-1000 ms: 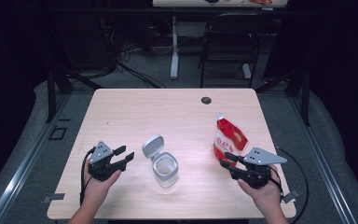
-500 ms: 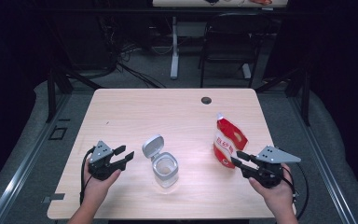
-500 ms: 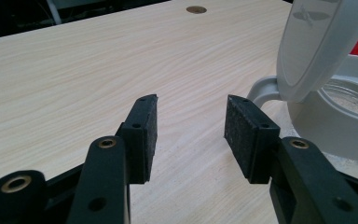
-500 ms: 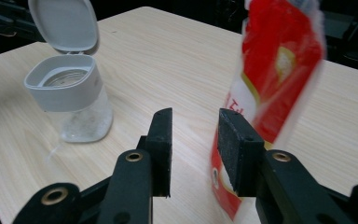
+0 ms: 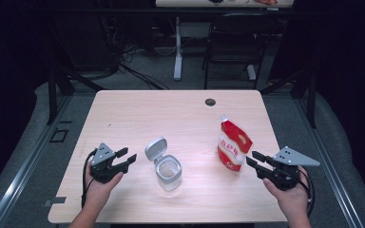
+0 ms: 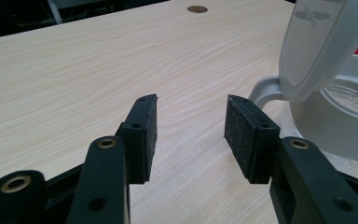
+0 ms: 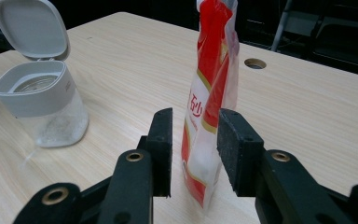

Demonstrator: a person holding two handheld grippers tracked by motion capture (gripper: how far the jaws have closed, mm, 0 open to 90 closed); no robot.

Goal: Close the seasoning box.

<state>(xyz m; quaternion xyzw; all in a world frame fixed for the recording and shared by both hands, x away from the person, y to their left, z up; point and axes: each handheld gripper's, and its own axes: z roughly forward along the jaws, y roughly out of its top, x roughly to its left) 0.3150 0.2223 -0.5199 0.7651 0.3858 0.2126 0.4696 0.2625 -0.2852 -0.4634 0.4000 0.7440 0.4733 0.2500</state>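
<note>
- The right gripper (image 5: pixel 255 159), held low over the table (image 5: pixel 171 114) in a hand (image 5: pixel 290 197) reaching from the near edge, points at the red pouch (image 5: pixel 232 145); its jaws stand apart, gripping nothing.
- The pouch stands upright just beyond its tips.
- The left gripper (image 5: pixel 126 156) rests released, aimed toward the open-lidded clear jar (image 5: pixel 167 170).

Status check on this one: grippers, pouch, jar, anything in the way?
Left gripper open, beside the jar, lid flipped up. Right gripper open, just short of the upright red pouch. Nothing between them.
</note>
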